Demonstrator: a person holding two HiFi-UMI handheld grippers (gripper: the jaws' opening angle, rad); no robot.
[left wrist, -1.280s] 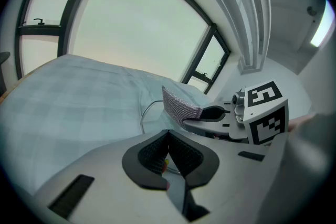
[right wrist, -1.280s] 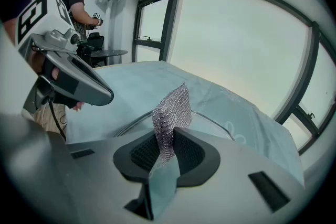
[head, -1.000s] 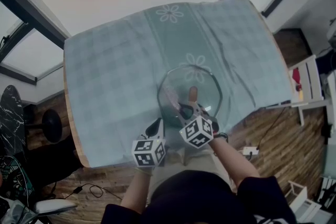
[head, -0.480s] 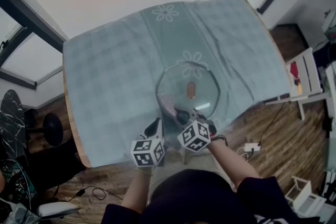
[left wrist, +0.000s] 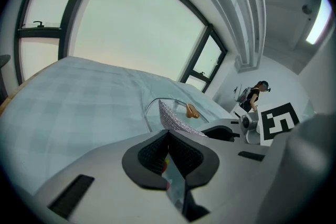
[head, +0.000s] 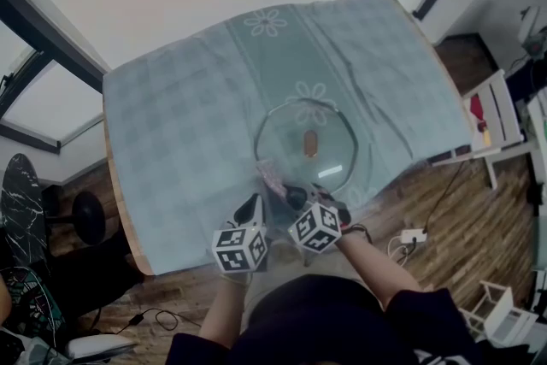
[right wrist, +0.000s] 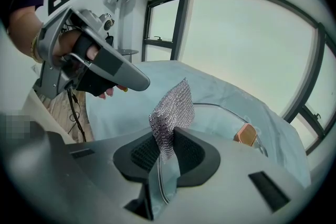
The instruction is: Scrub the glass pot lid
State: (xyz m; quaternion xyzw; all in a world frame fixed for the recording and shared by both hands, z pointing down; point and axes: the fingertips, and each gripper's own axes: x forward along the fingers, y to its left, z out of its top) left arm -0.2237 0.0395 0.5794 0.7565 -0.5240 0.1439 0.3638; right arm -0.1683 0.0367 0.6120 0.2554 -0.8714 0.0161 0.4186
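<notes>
The round glass pot lid (head: 332, 141) with a brown knob (head: 311, 143) lies flat on the teal checked tablecloth (head: 179, 132). My right gripper (head: 289, 194) is at the lid's near-left rim, shut on a silver mesh scrubbing cloth (head: 272, 177). In the right gripper view the cloth (right wrist: 173, 112) stands up out of the shut jaws (right wrist: 167, 152), with the lid (right wrist: 223, 115) and knob (right wrist: 245, 135) beyond it. My left gripper (head: 252, 206) hovers just left of the right one at the table's near edge, apart from the lid. Its jaws (left wrist: 168, 150) are shut with nothing held.
The table's near edge (head: 137, 256) lies right under both grippers. A white chair (head: 496, 128) stands off the table's right side, and cables (head: 410, 237) lie on the wooden floor. Big windows (left wrist: 131, 29) stand behind the table. A person (left wrist: 256, 96) stands far off.
My right gripper has drawn back with the mesh cloth from near the knob toward the lid's near-left rim. The left gripper has stayed where it was.
</notes>
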